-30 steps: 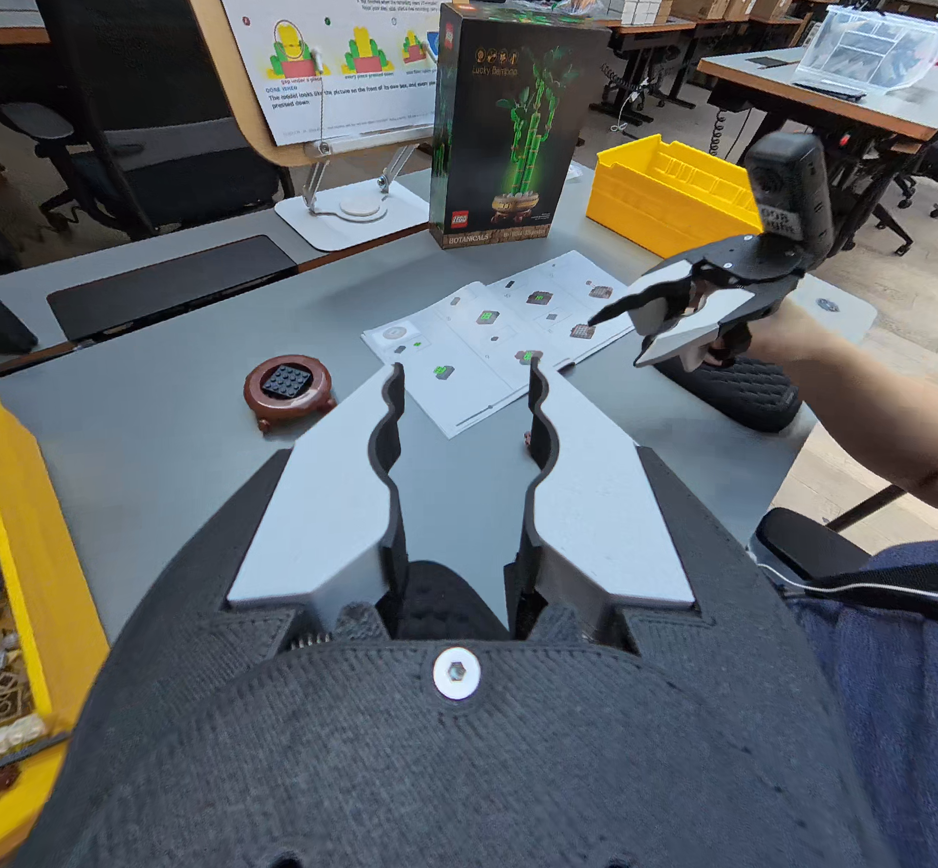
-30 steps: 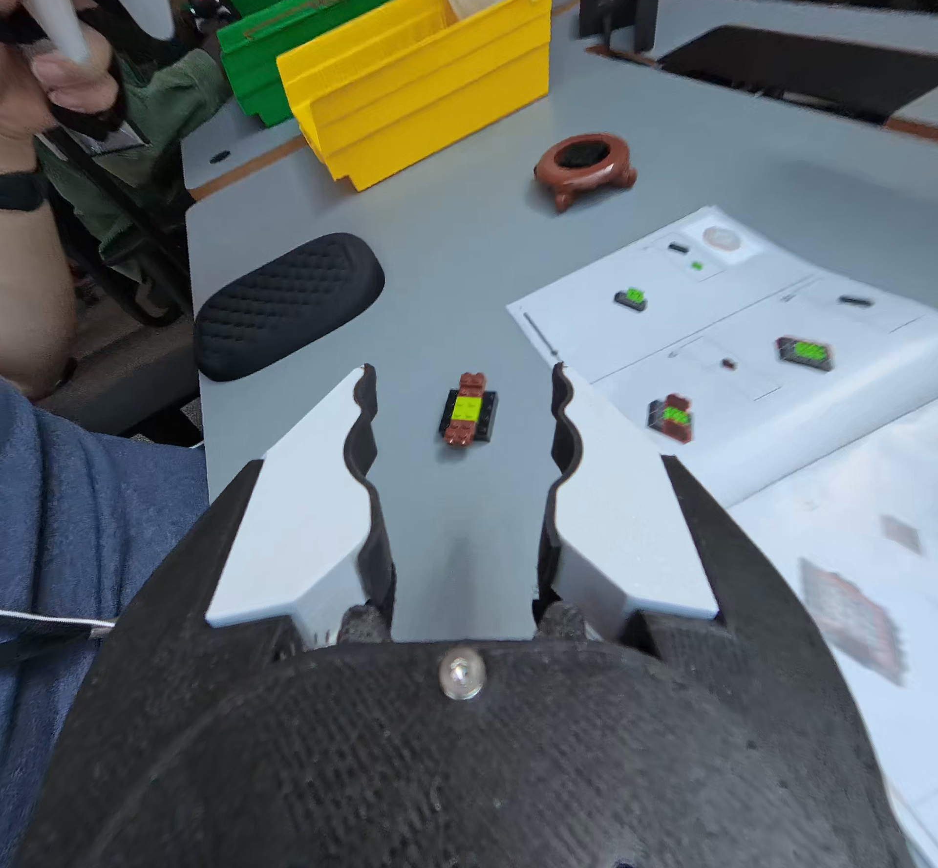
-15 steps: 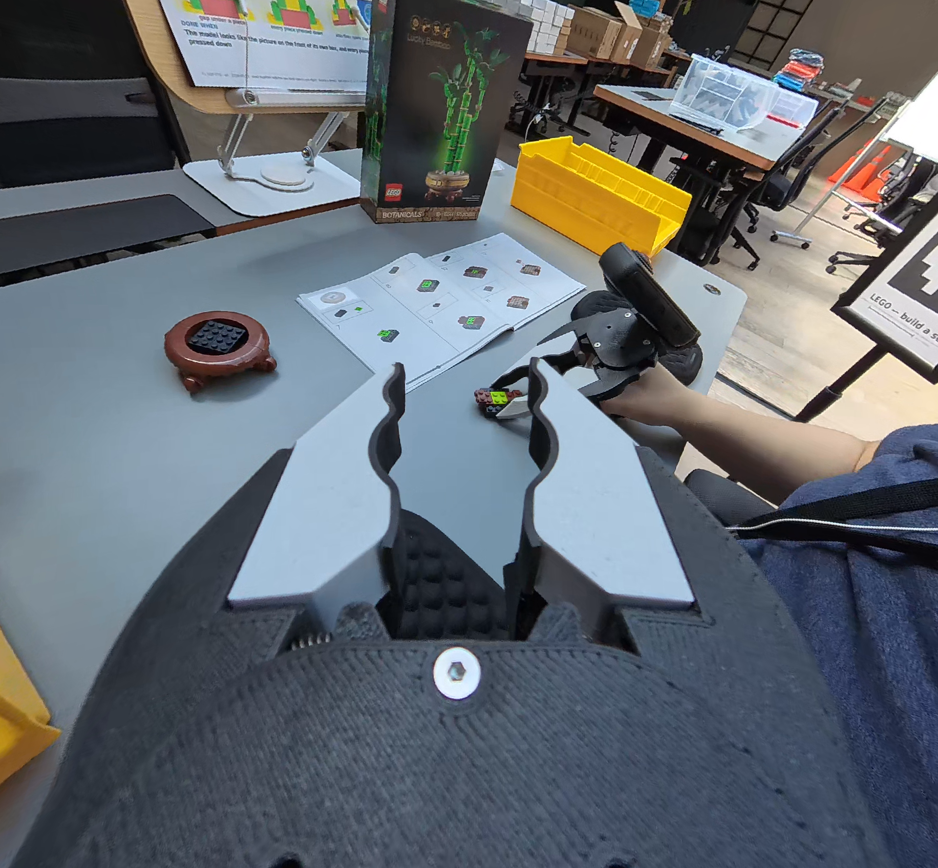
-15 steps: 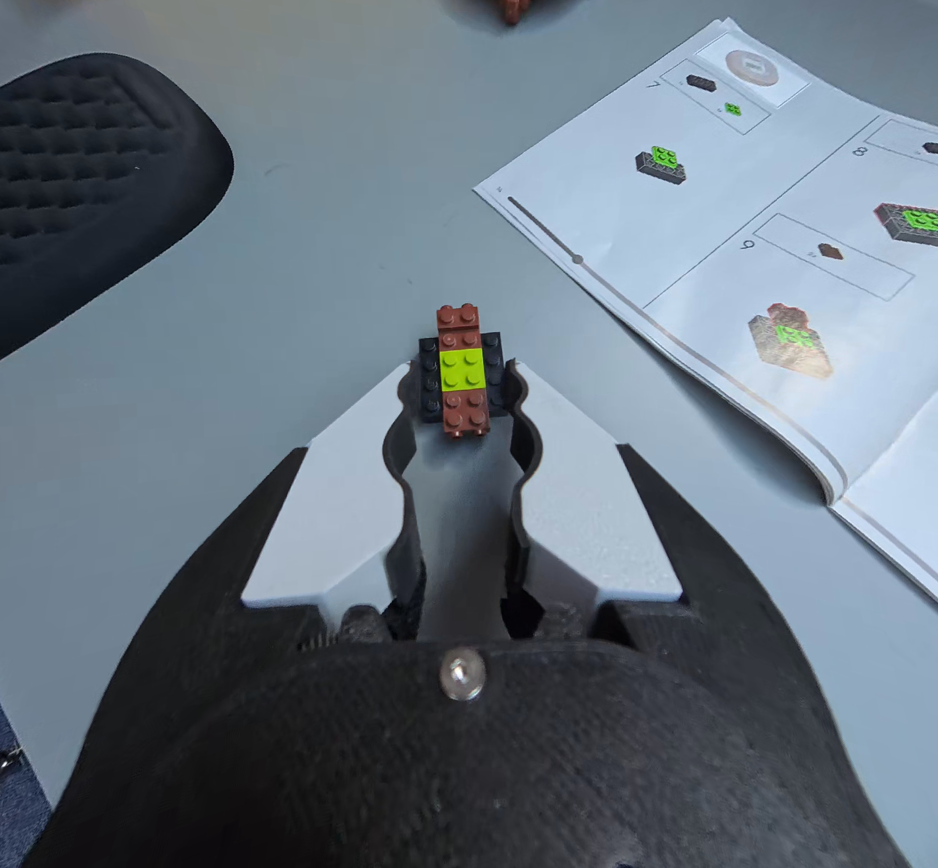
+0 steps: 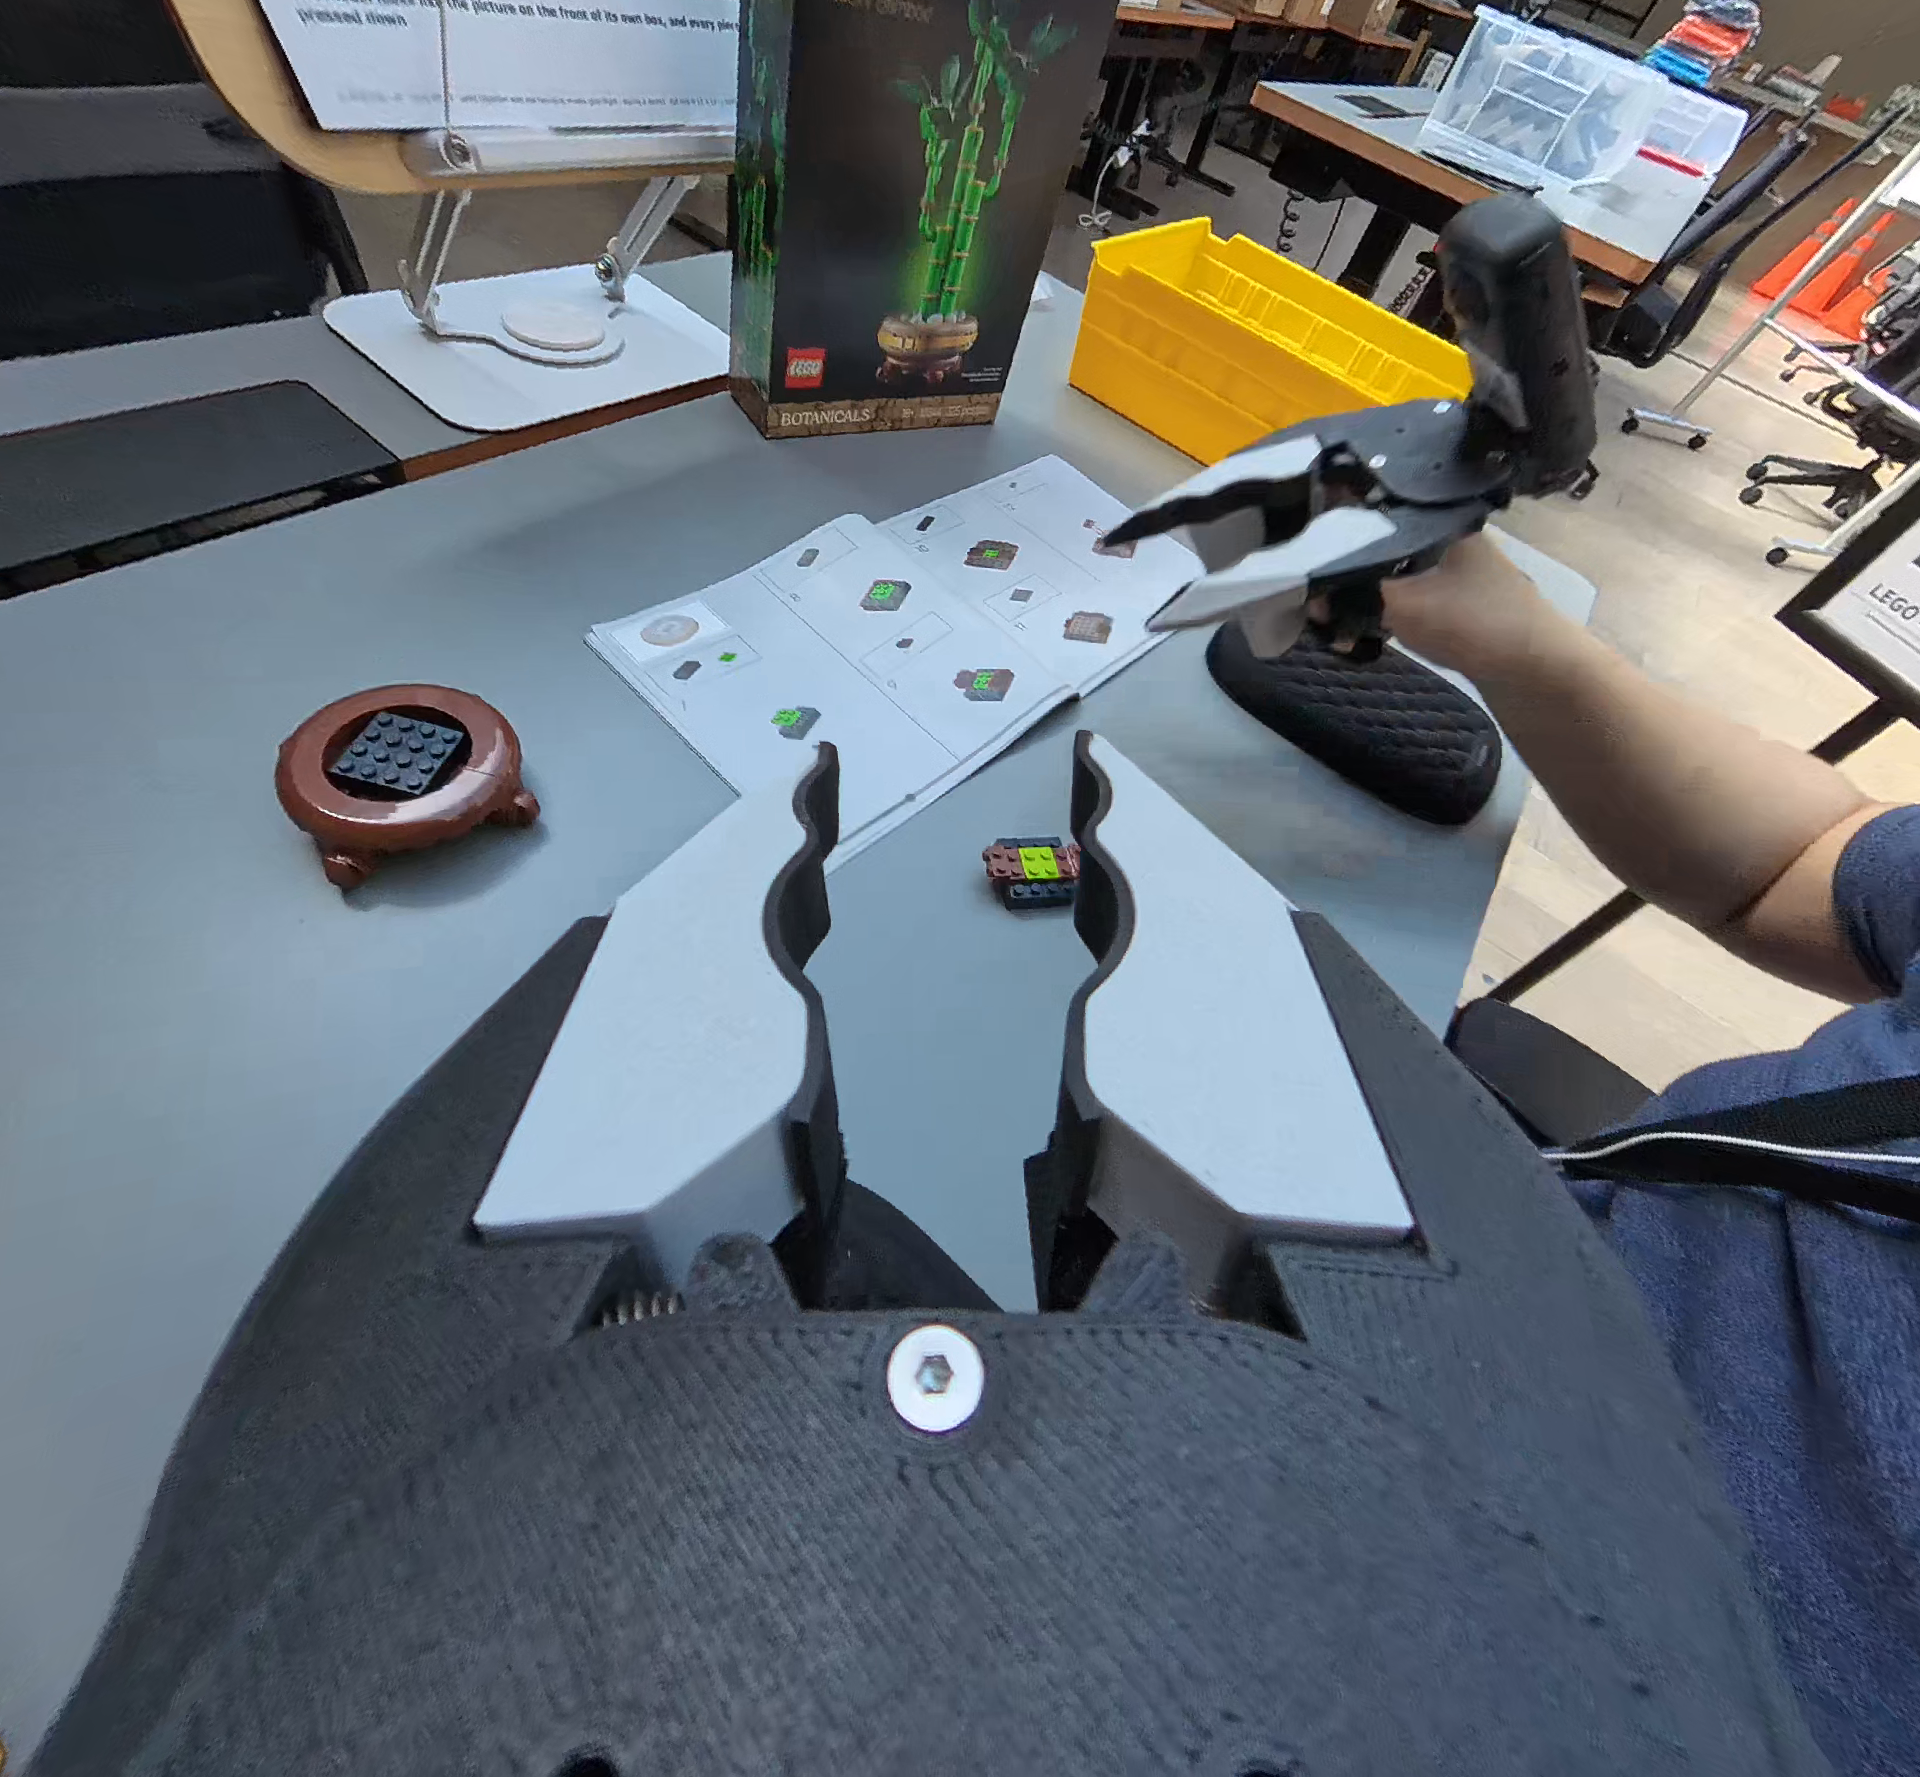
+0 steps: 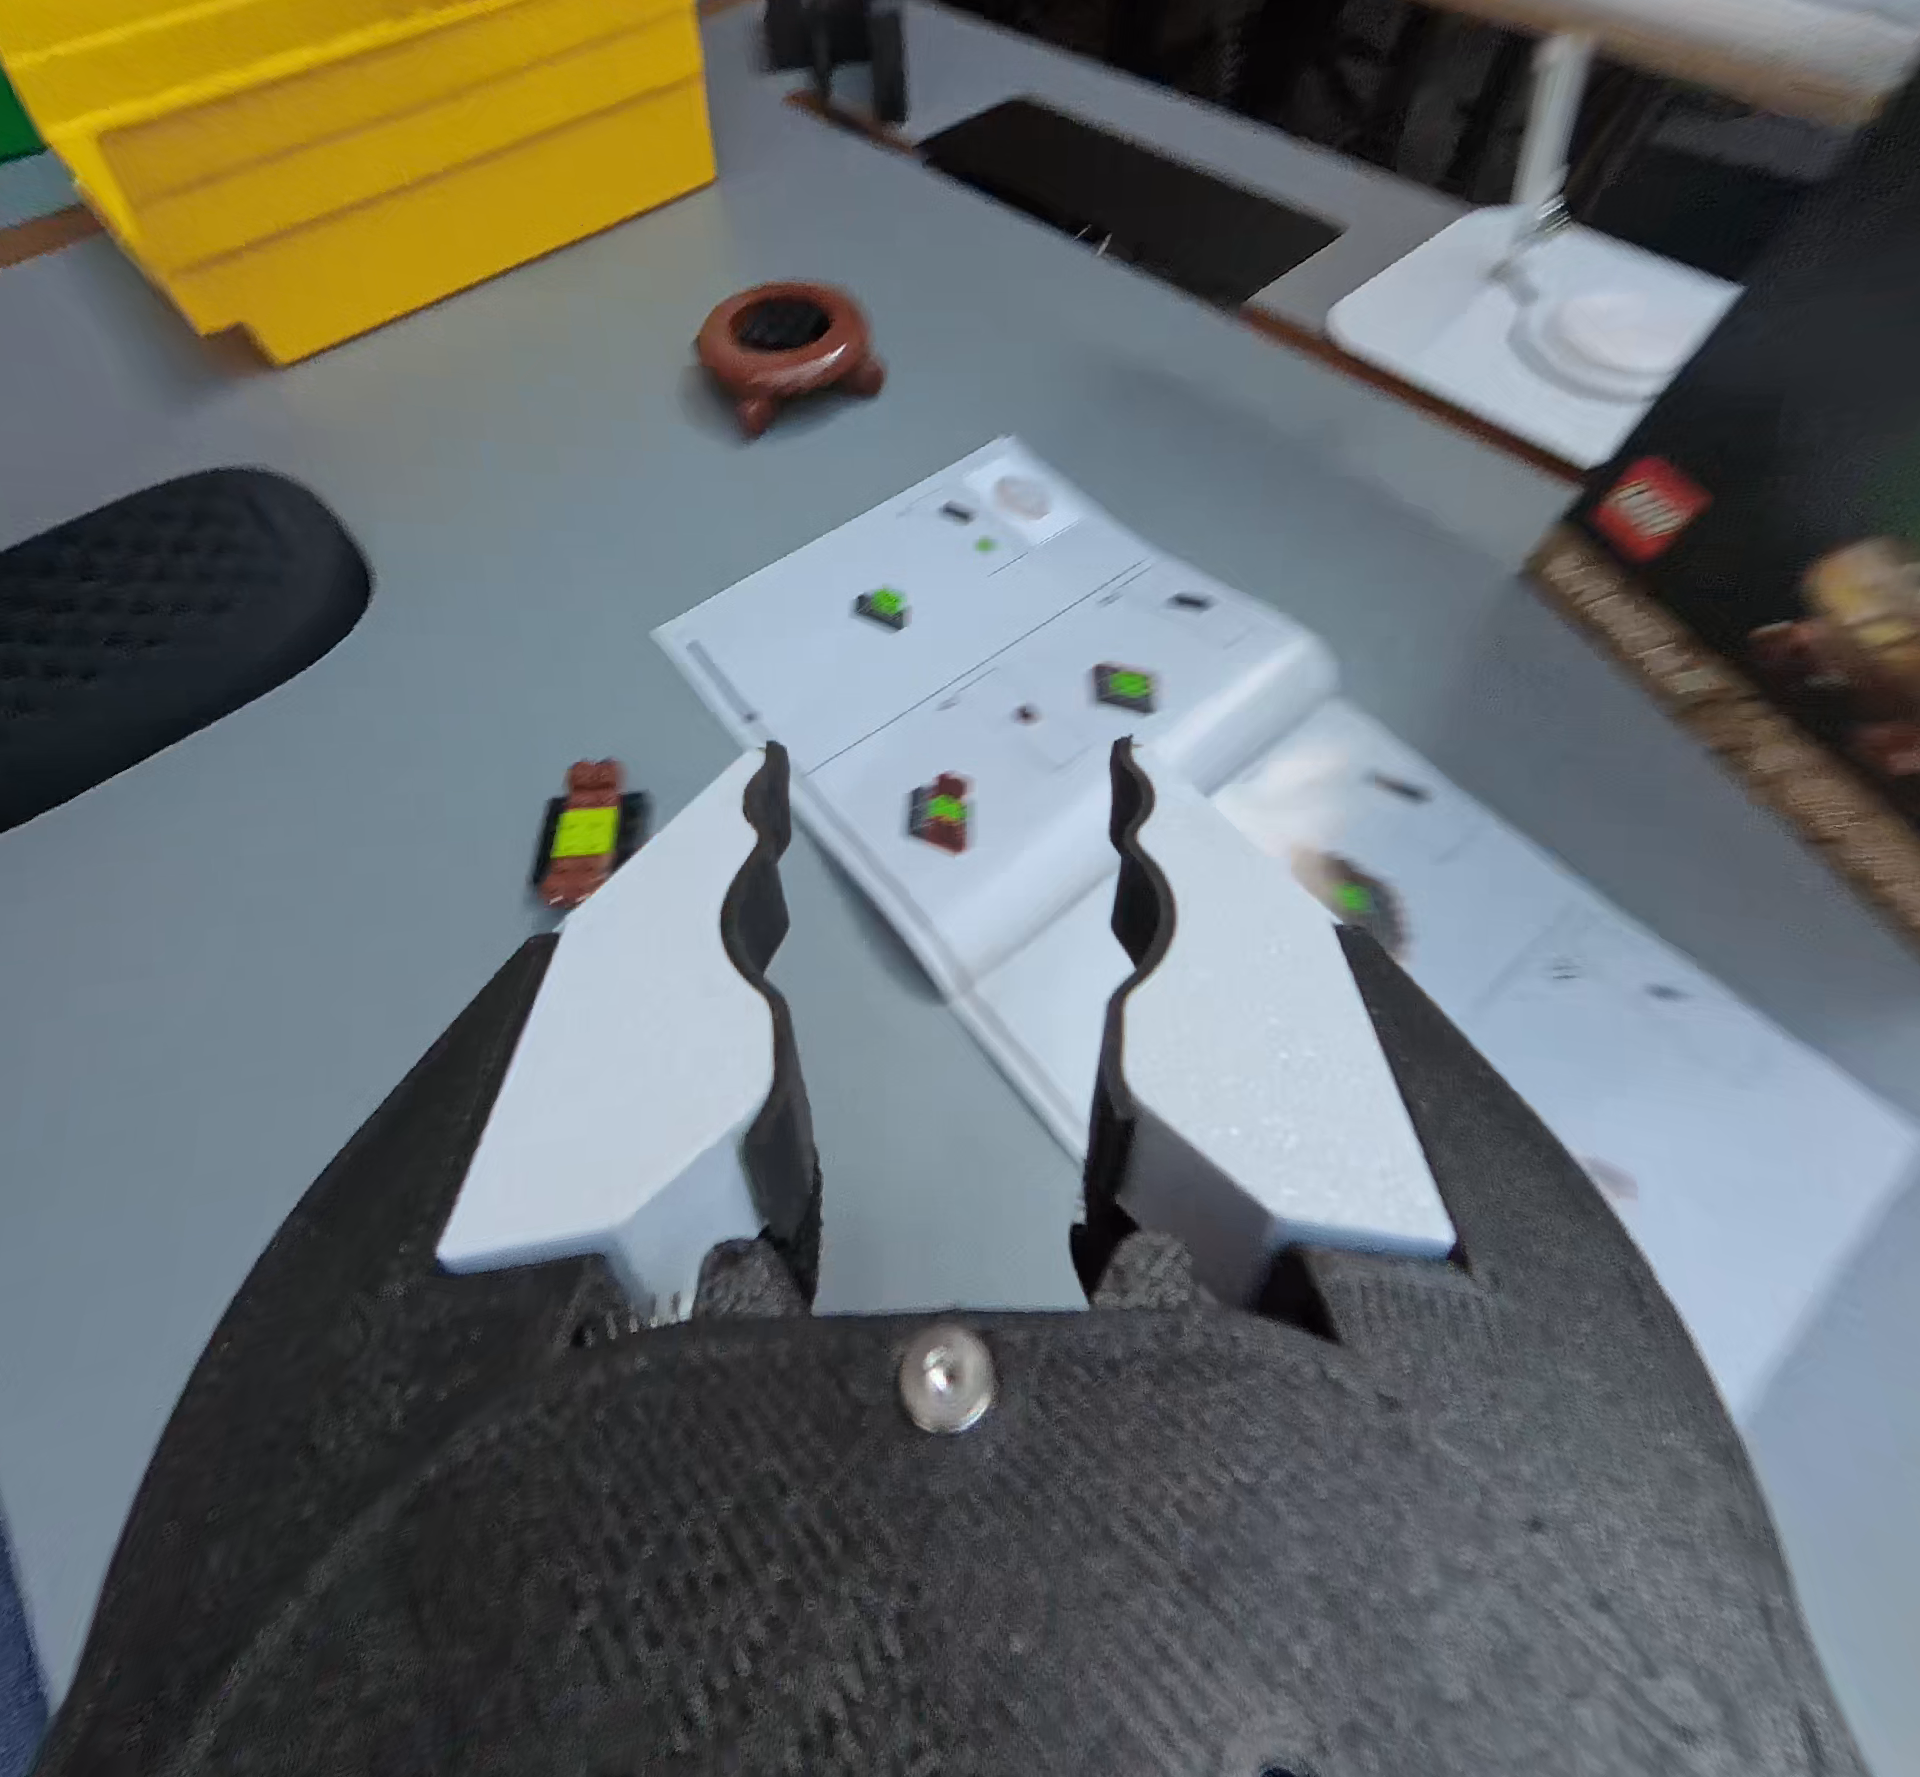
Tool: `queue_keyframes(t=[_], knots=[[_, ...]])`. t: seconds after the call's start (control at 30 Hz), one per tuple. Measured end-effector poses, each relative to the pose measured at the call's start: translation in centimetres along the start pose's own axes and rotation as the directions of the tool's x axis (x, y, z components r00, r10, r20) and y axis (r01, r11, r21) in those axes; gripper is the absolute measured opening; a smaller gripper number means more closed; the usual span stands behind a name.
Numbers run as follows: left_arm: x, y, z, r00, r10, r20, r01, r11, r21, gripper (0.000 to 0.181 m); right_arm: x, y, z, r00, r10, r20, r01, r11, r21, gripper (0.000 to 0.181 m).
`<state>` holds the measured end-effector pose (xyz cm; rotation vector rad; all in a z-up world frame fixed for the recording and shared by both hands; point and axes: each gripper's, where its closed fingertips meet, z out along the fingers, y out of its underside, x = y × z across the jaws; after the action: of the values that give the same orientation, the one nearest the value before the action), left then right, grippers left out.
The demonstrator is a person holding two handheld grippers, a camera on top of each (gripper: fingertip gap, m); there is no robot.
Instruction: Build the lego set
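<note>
The build stands at an early stage. Two sub-assemblies exist: a round brown base (image 5: 400, 782) with a black studded plate seated in its centre, and a small brick stack (image 5: 1031, 873) of black, brown and lime-green pieces. Both rest on the grey table (image 5: 208, 1000), well apart from each other; neither is joined to the other. The instruction booklet (image 5: 894, 626) lies open between them, near the set's box (image 5: 914, 148). The left gripper (image 5: 951, 771) hovers above the table with jaws spread and empty; the brick stack lies just beside its right finger. The right gripper (image 6: 940, 761) is raised over the booklet, jaws apart and empty. A yellow bin (image 6: 353, 117) stands at the table edge. Judging by the box art, the stalks and most of the model remain unbuilt.
</note>
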<state>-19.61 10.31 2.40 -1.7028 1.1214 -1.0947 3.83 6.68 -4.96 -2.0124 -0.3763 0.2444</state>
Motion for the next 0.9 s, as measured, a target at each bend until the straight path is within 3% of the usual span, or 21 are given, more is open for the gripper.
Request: queue_keyframes(t=[0.1, 0.13, 0.2, 0.27, 0.37, 0.53, 0.77, 0.83, 0.9], knots=[[-0.7, -1.8, 1.2, 0.998, 0.007, 0.057, -0.01, 0.998, 0.059, 0.043, 11.6, -6.9, -5.7, 0.955, -0.096, -0.28, 0.165, 0.957, 0.237, 0.064], [-0.9, -2.5, 1.5, 0.997, 0.009, 0.082, -0.016, 0.996, 0.084, 0.043, 14.0, -8.0, -7.3, 0.931, -0.107, -0.35, 0.221, 0.926, 0.305, 0.063], [-1.2, -4.1, 1.4, 0.99, 0.016, 0.137, -0.036, 0.988, 0.147, 0.039, 16.1, -8.1, -9.2, 0.903, -0.085, -0.421, 0.28, 0.86, 0.426, 0.058], [-0.9, -5.9, 0.5, 0.981, 0.037, 0.191, -0.081, 0.971, 0.226, 0.034, 16.6, -5.9, -9.9, 0.877, -0.047, -0.477, 0.32, 0.798, 0.511, 0.046], [-1.4, -6.9, -1.1, 0.94, 0.083, 0.332, -0.173, 0.953, 0.25, 0.03, 16.6, -2.2, -9.0, 0.803, -0.122, -0.583, 0.425, 0.804, 0.417, 0.039], [-3.3, -5.0, -1.8, 0.885, 0.093, 0.457, -0.17, 0.977, 0.129, 0.029, 16.6, -0.4, -7.6, 0.841, -0.125, -0.526, 0.363, 0.851, 0.379, 0.039], [-8.1, -3.3, -6.3, 0.774, 0.127, 0.62, -0.156, 0.988, -0.008, 0.026, 16.6, 0.0, -5.6, 0.785, -0.336, -0.521, 0.504, 0.834, 0.222, 0.04], [-9.5, -3.5, -8.1, 0.758, 0.101, 0.644, -0.109, 0.994, -0.027, 0.022, 16.8, 0.1, -5.6, 0.72, -0.414, -0.557, 0.574, 0.806, 0.143, 0.04], [-10.3, -4.4, -9.4, 0.762, 0.105, 0.639, -0.1, 0.994, -0.043, 0.017, 16.4, 0.3, -5.4, 0.722, -0.428, -0.544, 0.581, 0.802, 0.14, 0.04]])
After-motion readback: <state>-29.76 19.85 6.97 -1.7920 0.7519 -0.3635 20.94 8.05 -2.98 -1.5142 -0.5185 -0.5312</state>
